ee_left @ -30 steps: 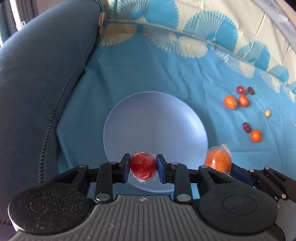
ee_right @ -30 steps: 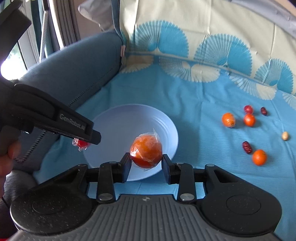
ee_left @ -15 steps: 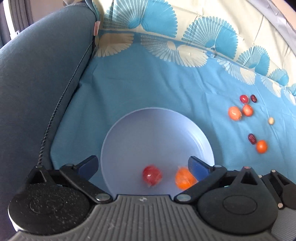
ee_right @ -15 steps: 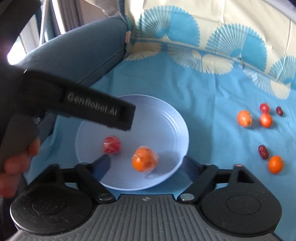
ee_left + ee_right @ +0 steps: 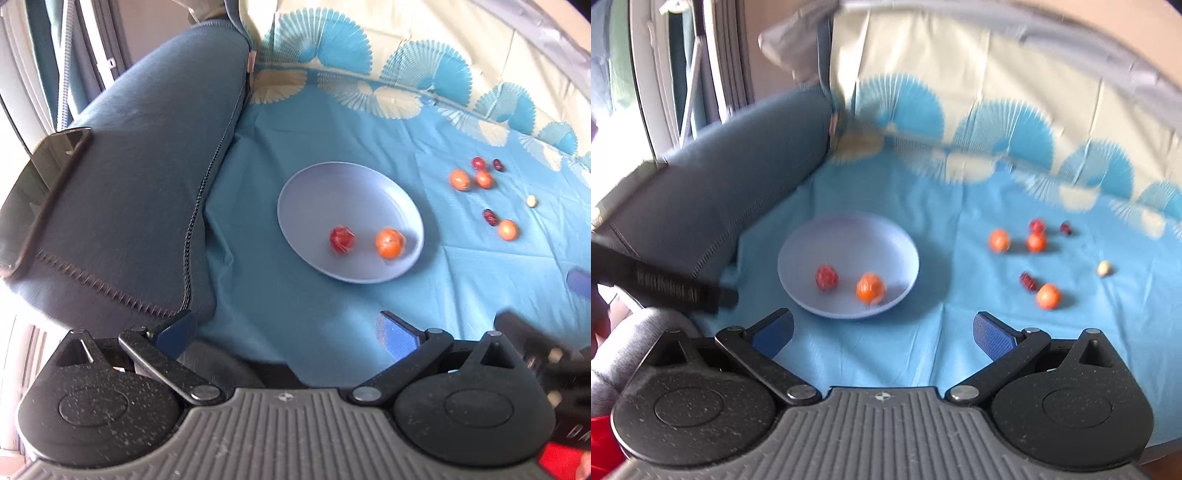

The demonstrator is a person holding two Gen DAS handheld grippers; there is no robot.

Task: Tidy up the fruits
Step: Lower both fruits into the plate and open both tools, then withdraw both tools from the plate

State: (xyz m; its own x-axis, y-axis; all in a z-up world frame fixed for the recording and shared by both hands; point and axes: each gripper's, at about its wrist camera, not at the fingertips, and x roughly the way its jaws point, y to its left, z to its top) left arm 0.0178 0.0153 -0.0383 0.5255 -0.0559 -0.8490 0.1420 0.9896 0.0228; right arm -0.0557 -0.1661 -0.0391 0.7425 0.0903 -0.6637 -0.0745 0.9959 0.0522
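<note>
A pale blue plate [image 5: 332,184] [image 5: 849,229] lies on the blue cloth. In it sit a wrapped red fruit [image 5: 341,239] [image 5: 826,277] and a wrapped orange fruit [image 5: 389,242] [image 5: 870,288]. My left gripper [image 5: 286,338] is open and empty, held well back from the plate. My right gripper [image 5: 882,332] is open and empty, also back from the plate. Loose fruits lie to the right: several small oranges [image 5: 459,180] [image 5: 999,240], dark red ones [image 5: 490,217] [image 5: 1028,281] and a pale nut [image 5: 531,201] [image 5: 1104,268].
A dark blue sofa armrest [image 5: 140,177] [image 5: 720,206] rises left of the plate, with a dark phone-like slab [image 5: 48,184] on it. The patterned cloth climbs the backrest [image 5: 997,110]. The other gripper's body shows at the right edge in the left wrist view [image 5: 546,354] and at the left in the right wrist view [image 5: 665,284].
Both grippers opened and dropped the red and the orange fruit into the plate. Both have since pulled back and up, so the plate looks smaller.
</note>
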